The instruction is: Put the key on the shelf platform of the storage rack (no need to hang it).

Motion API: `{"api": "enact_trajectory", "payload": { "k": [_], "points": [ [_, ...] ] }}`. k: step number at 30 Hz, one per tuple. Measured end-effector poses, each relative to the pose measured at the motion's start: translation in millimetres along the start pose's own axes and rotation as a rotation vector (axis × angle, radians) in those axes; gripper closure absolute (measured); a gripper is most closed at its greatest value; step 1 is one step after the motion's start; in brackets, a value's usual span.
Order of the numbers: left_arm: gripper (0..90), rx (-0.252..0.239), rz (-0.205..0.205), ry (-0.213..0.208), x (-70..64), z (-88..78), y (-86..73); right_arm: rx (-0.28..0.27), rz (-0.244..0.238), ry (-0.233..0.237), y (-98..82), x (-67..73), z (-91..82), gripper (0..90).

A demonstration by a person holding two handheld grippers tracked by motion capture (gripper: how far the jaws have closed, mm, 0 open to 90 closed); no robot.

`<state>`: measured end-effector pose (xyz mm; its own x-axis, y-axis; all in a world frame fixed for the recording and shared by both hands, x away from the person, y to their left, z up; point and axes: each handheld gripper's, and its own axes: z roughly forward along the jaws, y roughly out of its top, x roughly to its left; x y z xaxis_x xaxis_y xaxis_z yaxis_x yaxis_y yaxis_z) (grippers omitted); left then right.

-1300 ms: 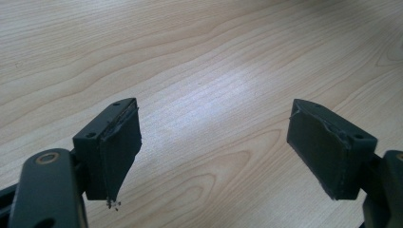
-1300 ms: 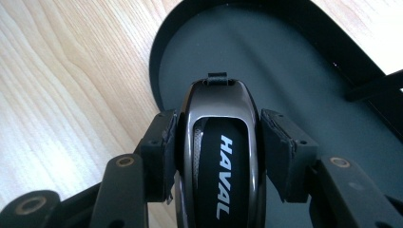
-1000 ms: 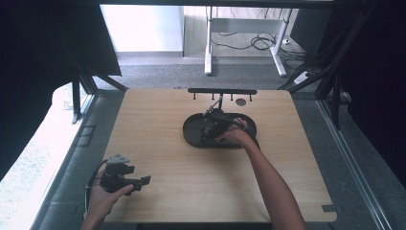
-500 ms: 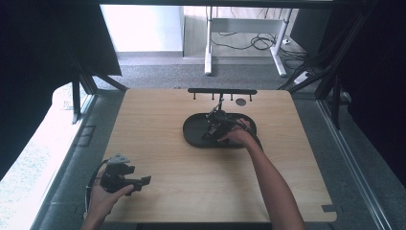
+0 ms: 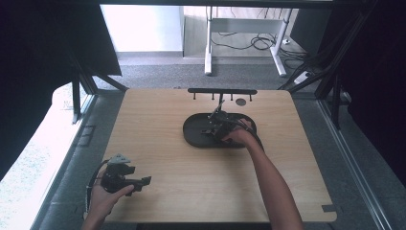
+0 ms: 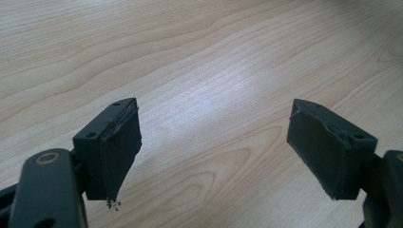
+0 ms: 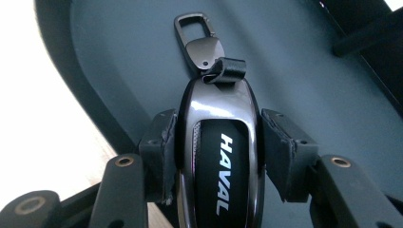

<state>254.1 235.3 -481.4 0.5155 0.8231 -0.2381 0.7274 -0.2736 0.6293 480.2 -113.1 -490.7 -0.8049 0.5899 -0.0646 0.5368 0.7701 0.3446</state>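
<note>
A glossy black car key fob (image 7: 221,156) marked HAVAL, with a metal clip (image 7: 197,35) on a short strap, is pinched on both sides by my right gripper (image 7: 216,128). It hangs just over the dark oval tray (image 7: 294,57). In the high view the right gripper (image 5: 218,127) is over the middle of the tray (image 5: 191,136), with the hand behind it. My left gripper (image 5: 143,181) rests at the table's near left corner. Its jaws stand wide apart over bare wood, and the left gripper (image 6: 214,142) has nothing between them.
A black rack with several small hooks (image 5: 222,91) stands at the table's far edge, just behind the tray. A small dark disc (image 5: 241,101) lies beside it. The wooden table (image 5: 167,158) stretches between the two hands.
My right gripper has sunk a little toward the tray with the key fob still in it. The left gripper has stayed where it was.
</note>
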Motion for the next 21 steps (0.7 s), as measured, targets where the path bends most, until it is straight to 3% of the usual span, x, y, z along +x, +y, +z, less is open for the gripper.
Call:
{"api": "enact_trajectory", "payload": {
  "k": [6,15,18,21],
  "points": [
    [18.9,0.0,-0.005,-0.001,0.1,0.2,-0.3,0.034,-0.006,-0.011,-2.6,-2.1,9.1,49.1],
    [18.9,0.004,-0.002,-0.002,-0.6,1.2,-0.3,0.018,0.025,-0.015,-8.2,-4.4,13.3,47.1],
    [18.9,0.004,0.003,-0.002,-0.8,1.6,-0.1,0.008,0.042,-0.027,-10.3,-4.4,11.2,39.9],
    [18.9,0.004,0.002,-0.001,-1.0,1.7,-0.1,-0.022,0.049,-0.044,-11.5,-3.2,6.1,38.1]
  ]
}}
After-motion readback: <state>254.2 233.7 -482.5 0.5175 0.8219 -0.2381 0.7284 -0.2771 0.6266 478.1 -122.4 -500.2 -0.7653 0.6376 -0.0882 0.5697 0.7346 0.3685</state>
